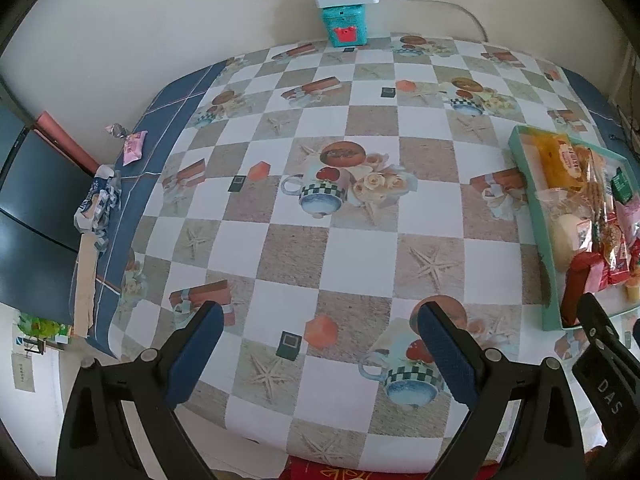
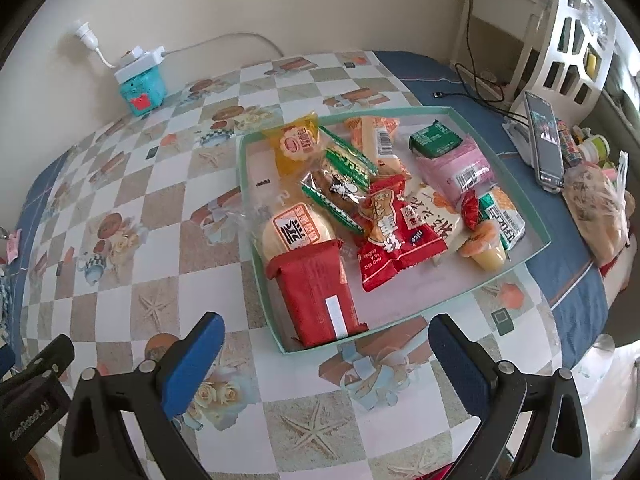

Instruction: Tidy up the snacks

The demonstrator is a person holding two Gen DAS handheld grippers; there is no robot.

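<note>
A shallow teal tray (image 2: 250, 216) on the checked tablecloth holds several wrapped snacks: a large red pack (image 2: 316, 296) at its near corner, a red peanut bag (image 2: 394, 236), a yellow pack (image 2: 296, 142), a pink pack (image 2: 460, 168) and a jelly cup (image 2: 486, 254). My right gripper (image 2: 324, 344) is open and empty, just in front of the tray. My left gripper (image 1: 320, 328) is open and empty over bare tablecloth; the tray (image 1: 536, 216) lies to its right. A small pink snack (image 1: 134, 146) lies at the table's far left edge.
A teal tin (image 1: 346, 26) with a white power strip on top stands by the back wall. Crumpled blue-white wrappers (image 1: 98, 204) lie at the left edge. A phone on a stand (image 2: 544, 144), cables and a filled plastic bag (image 2: 600, 208) are right of the tray.
</note>
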